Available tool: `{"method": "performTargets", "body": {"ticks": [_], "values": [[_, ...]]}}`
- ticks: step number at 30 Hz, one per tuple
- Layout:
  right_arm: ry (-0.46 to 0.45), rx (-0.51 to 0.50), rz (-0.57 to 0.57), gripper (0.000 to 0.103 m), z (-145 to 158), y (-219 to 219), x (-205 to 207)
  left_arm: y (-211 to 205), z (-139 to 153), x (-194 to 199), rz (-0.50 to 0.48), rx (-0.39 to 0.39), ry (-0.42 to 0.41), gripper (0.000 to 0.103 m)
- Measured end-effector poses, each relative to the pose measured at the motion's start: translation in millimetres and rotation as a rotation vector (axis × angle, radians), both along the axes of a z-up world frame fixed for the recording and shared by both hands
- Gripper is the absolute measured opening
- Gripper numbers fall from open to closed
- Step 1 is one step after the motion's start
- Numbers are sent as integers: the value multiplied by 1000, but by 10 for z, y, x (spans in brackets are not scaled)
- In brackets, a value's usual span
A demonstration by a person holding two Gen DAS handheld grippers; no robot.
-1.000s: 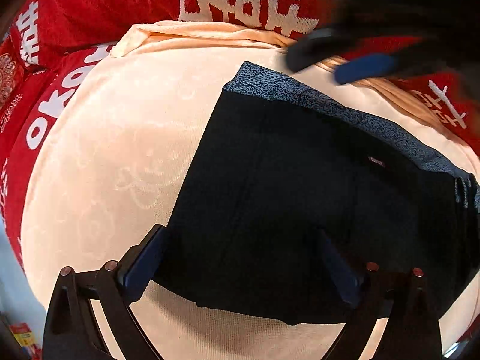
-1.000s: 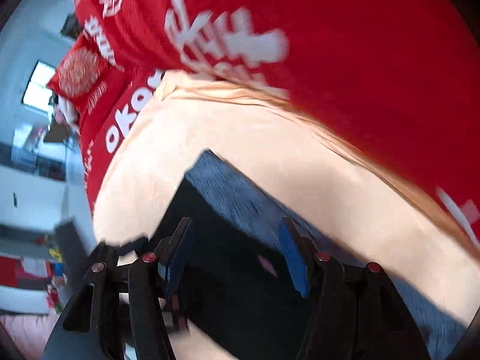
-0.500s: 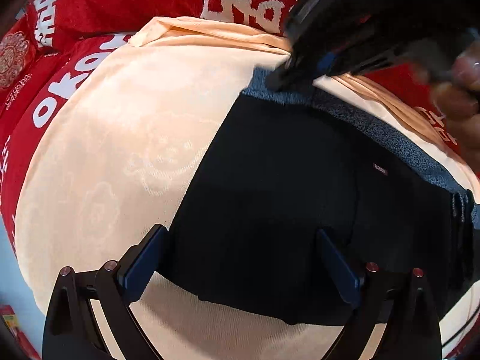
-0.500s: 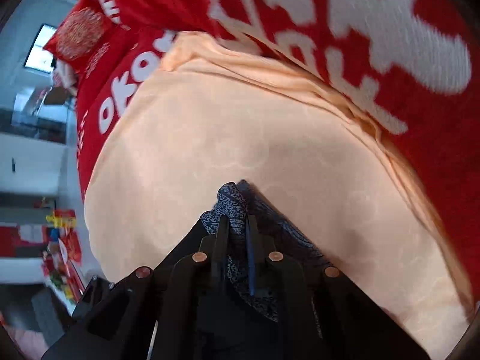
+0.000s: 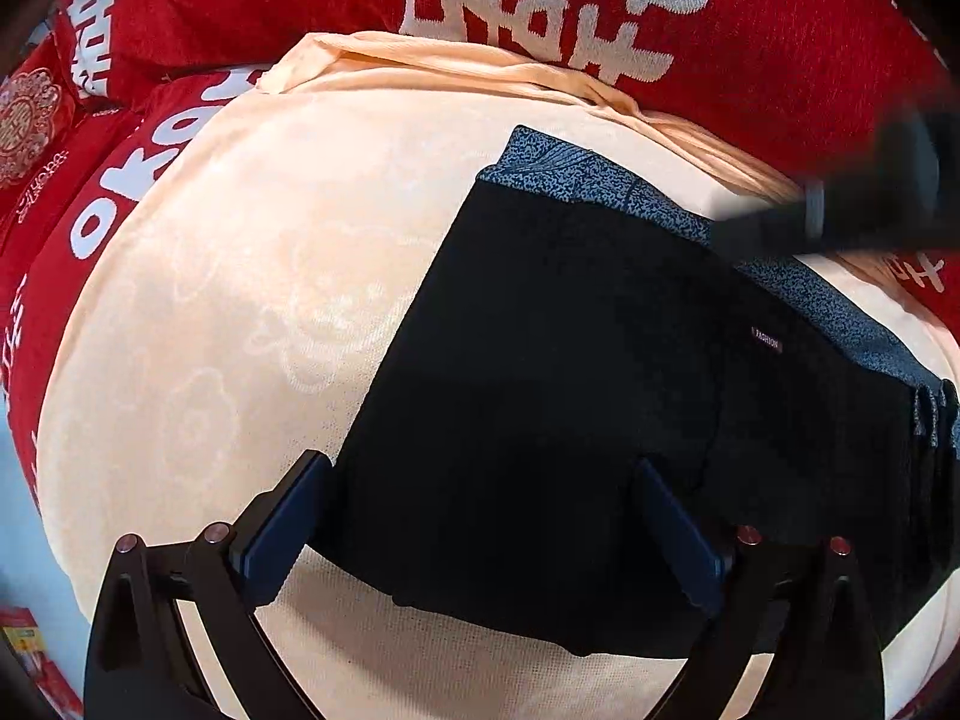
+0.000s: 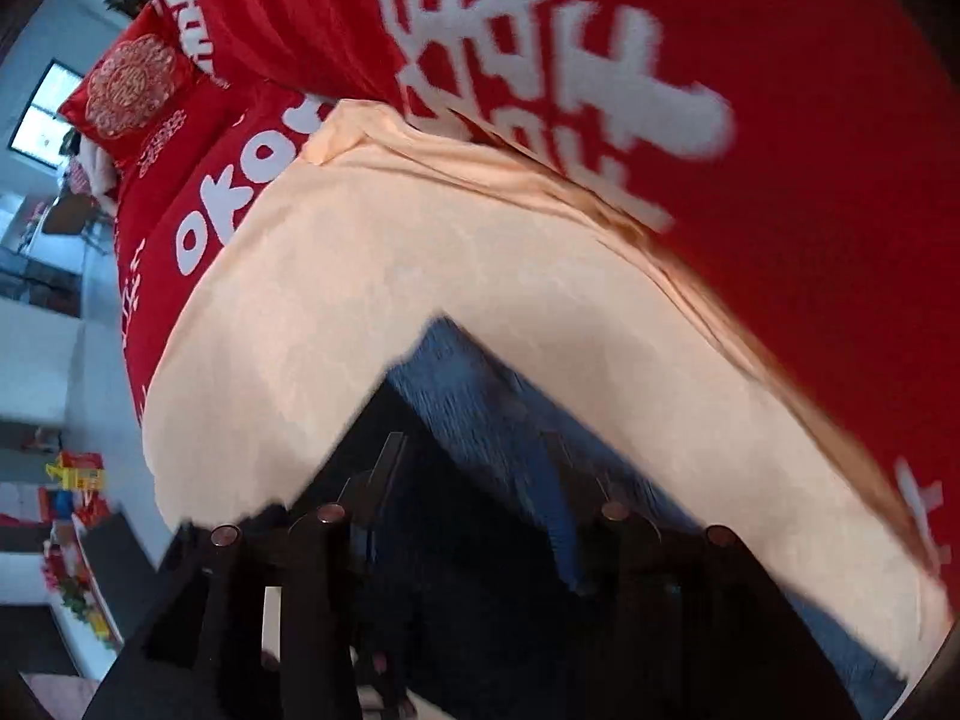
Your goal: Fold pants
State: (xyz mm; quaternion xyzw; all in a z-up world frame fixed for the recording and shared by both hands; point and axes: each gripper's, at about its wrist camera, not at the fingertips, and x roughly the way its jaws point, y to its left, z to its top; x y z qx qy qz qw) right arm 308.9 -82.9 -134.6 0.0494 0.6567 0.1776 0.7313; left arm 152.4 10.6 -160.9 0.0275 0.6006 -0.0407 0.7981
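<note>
Left gripper (image 5: 480, 516) stands spread apart over the black pants (image 5: 570, 420), which lie folded on the peach sheet (image 5: 240, 300) of a bed. Right gripper (image 6: 474, 480), blurred in its own view, appears apart above the pants' patterned waistband (image 6: 480, 396).

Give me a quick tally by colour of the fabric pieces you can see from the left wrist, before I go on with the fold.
Black with a blue-speckled waistband: 1, the pants
Peach: 1, the sheet under them
Red with white lettering: 1, the blanket; whether it is one piece cannot be told
Red with a round gold emblem: 1, the cushion
Total: 4
</note>
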Motion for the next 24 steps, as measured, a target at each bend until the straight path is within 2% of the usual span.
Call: {"method": "performTargets", "body": {"ticks": [1,4,5,6,8,11,13,15,20,24], "values": [[11,-5,-10,46,-41,-46,-59,-10,-6,11,-1,1,1,101],[128,-33,-86,46,-439,-219,-139,-25,-11,20,-14,9,6,102],[172,-23,-126,46,-568,-293,-141,-26,-12,23,-12,8,10,102],[169,18,-190,47,-588,-375,-134,-27,-13,23,-10,5,12,102],[171,50,-242,47,-528,-451,-104,-39,-18,34,-11,7,12,102],[152,45,-238,49,-386,-518,-109,-44,-27,58,-9,10,19,102],[144,48,-247,58,-297,-604,-150,-50,-23,51,-10,10,22,102],[142,66,-283,61,-208,-733,-224,-39,-35,68,-15,12,22,102],[143,78,-380,61,-63,-954,-492,-45,-27,53,-30,27,22,102],[138,101,-465,62,83,-1313,-772,-96,-11,47,-37,58,22,102]]}}
